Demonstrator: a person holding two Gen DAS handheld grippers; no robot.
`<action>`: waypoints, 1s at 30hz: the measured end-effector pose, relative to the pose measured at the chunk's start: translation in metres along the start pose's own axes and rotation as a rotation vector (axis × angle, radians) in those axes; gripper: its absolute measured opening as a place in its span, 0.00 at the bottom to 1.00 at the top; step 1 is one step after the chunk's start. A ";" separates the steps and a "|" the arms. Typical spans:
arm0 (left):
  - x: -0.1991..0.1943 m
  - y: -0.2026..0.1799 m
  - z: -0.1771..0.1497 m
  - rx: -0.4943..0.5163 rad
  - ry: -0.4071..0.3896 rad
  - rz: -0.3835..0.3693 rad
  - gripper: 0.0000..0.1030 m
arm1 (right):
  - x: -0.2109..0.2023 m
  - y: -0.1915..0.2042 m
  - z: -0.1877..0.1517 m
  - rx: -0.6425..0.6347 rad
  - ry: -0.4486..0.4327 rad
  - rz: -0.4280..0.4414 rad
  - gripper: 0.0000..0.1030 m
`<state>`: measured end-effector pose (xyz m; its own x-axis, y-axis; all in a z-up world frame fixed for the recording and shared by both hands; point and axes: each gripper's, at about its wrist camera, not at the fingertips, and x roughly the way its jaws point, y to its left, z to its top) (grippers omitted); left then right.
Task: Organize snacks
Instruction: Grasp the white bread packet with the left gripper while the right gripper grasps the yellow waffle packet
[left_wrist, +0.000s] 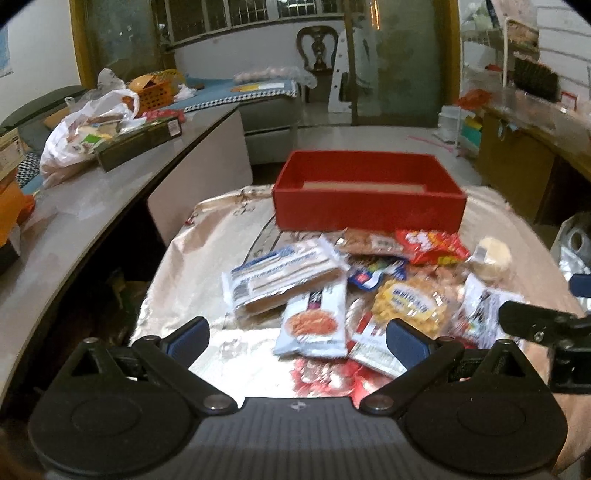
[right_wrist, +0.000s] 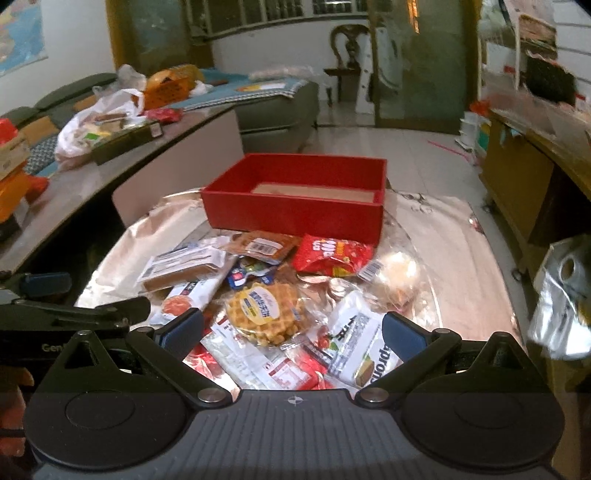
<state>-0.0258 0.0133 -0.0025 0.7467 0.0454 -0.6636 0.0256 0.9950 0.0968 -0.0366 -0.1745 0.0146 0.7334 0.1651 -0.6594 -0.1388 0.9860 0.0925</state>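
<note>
Blue-padded and spread wide, both of your grippers are empty: the left gripper (left_wrist: 297, 339) hangs over the near left edge of the heap, the right gripper (right_wrist: 293, 330) over its near middle.

In the left wrist view, the white noodle-picture packet (left_wrist: 314, 325) lies between your left jaws, a little beyond the tips and nearer the right-hand pad. In the right wrist view, the waffle packet (right_wrist: 266, 314) sits between your right jaws, just past the tips and left of centre, with the white bar wrapper (right_wrist: 360, 339) close to the right-hand pad.

Farther out, the blue-and-white cracker pack (left_wrist: 284, 273) lies left, the red crisp bag (left_wrist: 430, 243) right, and a round pale bun (left_wrist: 493, 258) beside it.

At the far end stands the red box (left_wrist: 369, 214), touching the heap's far edge. What shows of its floor is bare, so I judge nothing is sorted yet: every snack is left for you to move.
</note>
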 end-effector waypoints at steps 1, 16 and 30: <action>0.002 0.000 -0.002 0.006 0.011 0.014 0.95 | 0.004 -0.002 -0.002 0.001 0.013 -0.007 1.00; 0.037 0.027 0.021 -0.063 0.125 -0.008 0.95 | 0.067 0.016 0.006 -0.221 0.199 0.064 1.00; 0.066 0.037 0.014 -0.099 0.225 -0.060 0.95 | 0.161 0.040 0.030 -0.294 0.338 0.125 1.00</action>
<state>0.0338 0.0519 -0.0324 0.5791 -0.0060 -0.8152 -0.0085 0.9999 -0.0134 0.0962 -0.1082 -0.0658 0.4475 0.2173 -0.8675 -0.4312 0.9023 0.0036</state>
